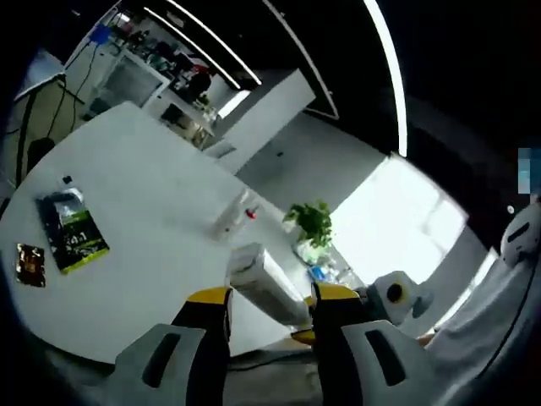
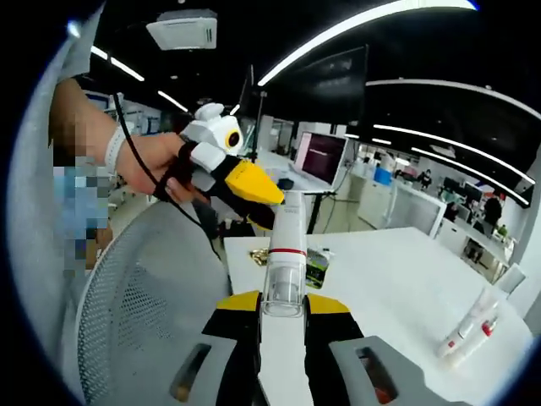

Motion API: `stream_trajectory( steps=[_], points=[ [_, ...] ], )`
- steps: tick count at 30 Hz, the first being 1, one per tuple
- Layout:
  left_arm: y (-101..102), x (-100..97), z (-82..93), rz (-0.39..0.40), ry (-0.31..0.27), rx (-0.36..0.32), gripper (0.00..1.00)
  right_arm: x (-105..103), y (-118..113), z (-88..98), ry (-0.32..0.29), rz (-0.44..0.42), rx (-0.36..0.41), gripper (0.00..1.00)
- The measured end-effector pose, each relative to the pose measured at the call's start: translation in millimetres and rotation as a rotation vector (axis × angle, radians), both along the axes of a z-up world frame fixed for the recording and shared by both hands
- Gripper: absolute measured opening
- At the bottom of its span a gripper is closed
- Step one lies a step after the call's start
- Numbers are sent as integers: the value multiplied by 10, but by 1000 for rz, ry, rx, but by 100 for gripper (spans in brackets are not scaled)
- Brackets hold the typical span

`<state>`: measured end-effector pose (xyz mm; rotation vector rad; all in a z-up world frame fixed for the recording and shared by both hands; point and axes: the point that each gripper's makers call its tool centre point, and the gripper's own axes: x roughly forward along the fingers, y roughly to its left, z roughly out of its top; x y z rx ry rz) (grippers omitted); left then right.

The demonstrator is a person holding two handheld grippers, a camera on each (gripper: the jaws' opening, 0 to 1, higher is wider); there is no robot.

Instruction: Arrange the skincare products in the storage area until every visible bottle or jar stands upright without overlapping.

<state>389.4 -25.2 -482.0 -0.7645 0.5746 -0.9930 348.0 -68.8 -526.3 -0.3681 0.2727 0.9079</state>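
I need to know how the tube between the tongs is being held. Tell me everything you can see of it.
The tube is long, white and plastic-looking, with a thin red band and a clear cap end. It is held in the air above the table, roughly level, not upright. The right tongs clamp it near the cap; the left tongs grip the far end. In the left gripper view it slants between the jaws.

Bright ceiling light strips (image 2: 355, 30) glare overhead, the white table (image 1: 144, 228) washes out, and fisheye edges bend.
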Motion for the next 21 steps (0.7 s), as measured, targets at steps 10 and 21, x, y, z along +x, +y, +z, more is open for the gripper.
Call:
stream_trajectory(
  steps=[10,21],
  points=[
    [-39,-62,-51,-60,72,-23,27,-132,97,91,-54,87,13,11],
    [-110,-107,17,-84,153,-89,19,-98,80,36,-97,70,-65,12]
  ],
)
